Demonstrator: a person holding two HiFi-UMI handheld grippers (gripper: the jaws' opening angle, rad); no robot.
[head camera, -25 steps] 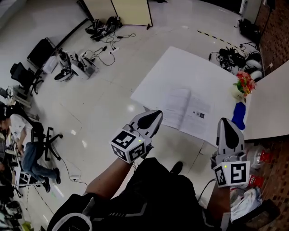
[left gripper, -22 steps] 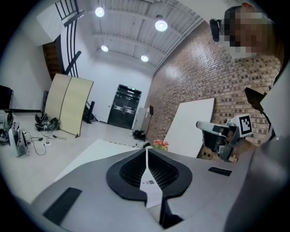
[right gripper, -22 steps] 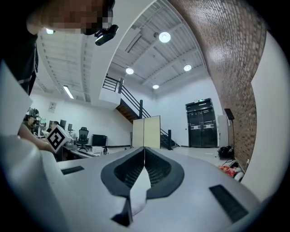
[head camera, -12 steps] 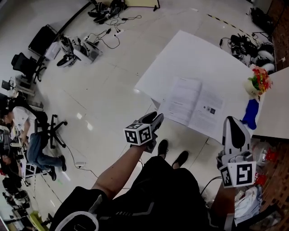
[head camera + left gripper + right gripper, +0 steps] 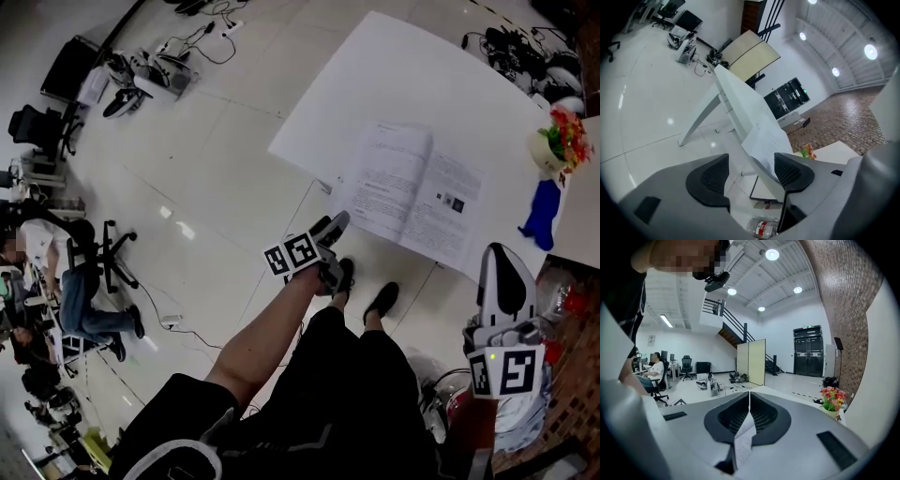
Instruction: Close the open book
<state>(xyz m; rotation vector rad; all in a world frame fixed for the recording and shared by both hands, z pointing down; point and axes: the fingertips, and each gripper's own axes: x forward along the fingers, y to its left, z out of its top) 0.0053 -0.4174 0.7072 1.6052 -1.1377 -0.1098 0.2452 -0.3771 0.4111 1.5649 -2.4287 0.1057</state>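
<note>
Approach step: open book (image 5: 412,197) flat at the near edge of the table (image 5: 394,75). Left gripper (image 5: 335,225) opening, empty (below that edge); right gripper (image 5: 503,258) closed, seemingly empty. Next: fold one half over.

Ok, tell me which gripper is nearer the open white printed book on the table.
Left. The left gripper, jaws opening and empty, is at the open white book's near left corner; the right gripper, jaws together, sits just off its near right corner.
</note>
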